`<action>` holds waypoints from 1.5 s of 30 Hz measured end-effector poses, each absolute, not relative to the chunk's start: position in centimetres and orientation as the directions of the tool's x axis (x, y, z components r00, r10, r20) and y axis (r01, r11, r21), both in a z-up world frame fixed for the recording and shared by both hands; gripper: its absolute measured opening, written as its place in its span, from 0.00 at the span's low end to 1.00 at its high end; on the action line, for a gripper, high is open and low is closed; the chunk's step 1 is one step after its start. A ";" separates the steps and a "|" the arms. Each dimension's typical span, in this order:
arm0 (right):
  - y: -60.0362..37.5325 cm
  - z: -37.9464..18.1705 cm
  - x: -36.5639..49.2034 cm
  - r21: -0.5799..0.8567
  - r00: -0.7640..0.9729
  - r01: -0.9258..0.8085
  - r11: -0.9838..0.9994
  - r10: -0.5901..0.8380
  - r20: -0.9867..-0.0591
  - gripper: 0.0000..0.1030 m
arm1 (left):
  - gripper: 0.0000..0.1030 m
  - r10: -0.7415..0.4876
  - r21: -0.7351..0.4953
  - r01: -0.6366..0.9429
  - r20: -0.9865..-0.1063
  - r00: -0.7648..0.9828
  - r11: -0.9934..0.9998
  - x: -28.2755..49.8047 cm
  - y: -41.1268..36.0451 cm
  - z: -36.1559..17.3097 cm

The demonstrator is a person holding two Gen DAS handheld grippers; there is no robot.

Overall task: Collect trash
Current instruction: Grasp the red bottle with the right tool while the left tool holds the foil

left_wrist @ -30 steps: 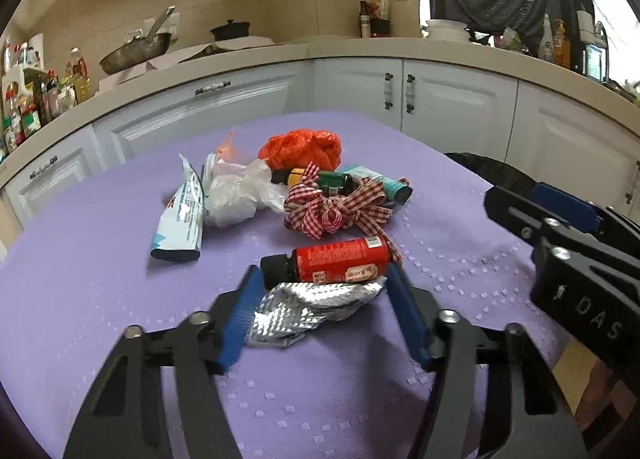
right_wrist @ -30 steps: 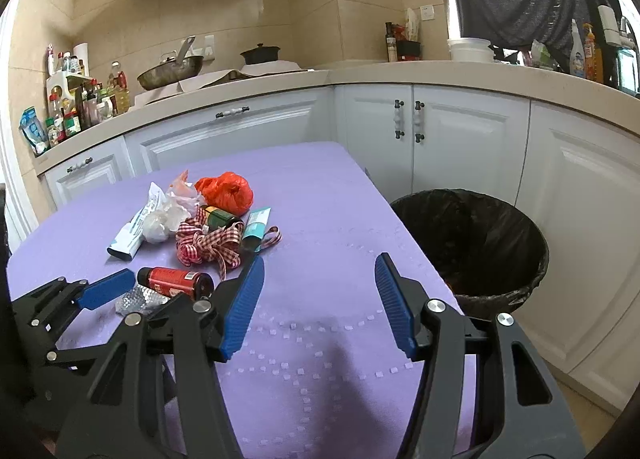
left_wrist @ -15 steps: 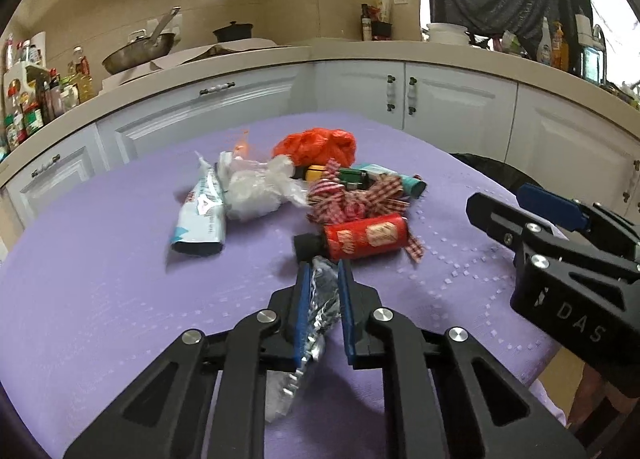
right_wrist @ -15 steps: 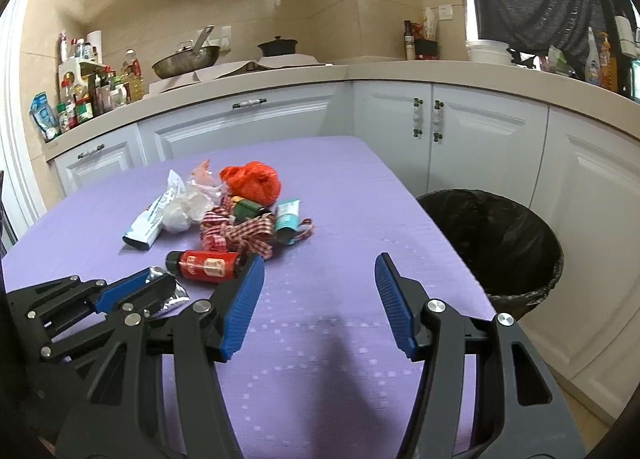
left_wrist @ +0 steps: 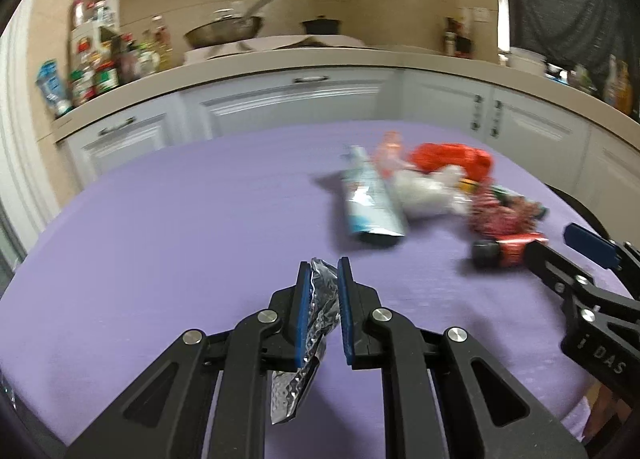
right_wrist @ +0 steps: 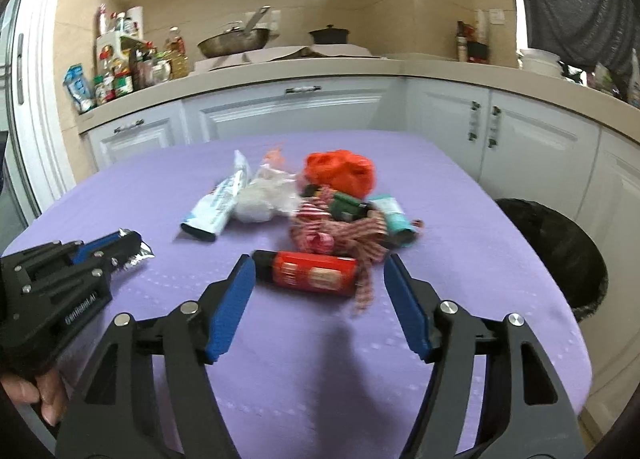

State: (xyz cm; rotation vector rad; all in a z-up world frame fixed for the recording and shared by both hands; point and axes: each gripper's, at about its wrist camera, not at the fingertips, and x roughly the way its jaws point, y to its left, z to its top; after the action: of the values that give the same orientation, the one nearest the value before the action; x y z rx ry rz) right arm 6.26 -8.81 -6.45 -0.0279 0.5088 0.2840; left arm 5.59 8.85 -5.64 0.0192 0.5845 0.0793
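foil wrapper (left_wrist: 318,299) — crumpled, silver, lifted | red bottle (right_wrist: 314,273) — lying flat on purple cloth

The right gripper (left_wrist: 576,247), seen at four o'clock in the left wrist view, carries white letters on its black body that read "DAS", with a small mark before them; the word runs off the edge. The left gripper (right_wrist: 132,245), at nine o'clock in the right wrist view, bears a white word on its black body, too small and blurred to read surely. Print on the red bottle (right_wrist: 310,273) and the tube (right_wrist: 218,207) at twelve o'clock is illegible
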 end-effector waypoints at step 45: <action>-4.6 -6.0 8.3 0.042 0.768 -0.355 0.934 0.317 -0.557 0.71 | 0.14 0.147 -0.038 -0.207 -0.580 0.801 0.978 6.5 15.6 -4.7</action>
State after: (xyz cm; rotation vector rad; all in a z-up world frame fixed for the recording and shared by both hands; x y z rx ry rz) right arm 8.29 -4.64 -6.02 -0.0672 0.5920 0.3651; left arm 6.52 15.57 -4.65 -0.1010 0.6136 0.1904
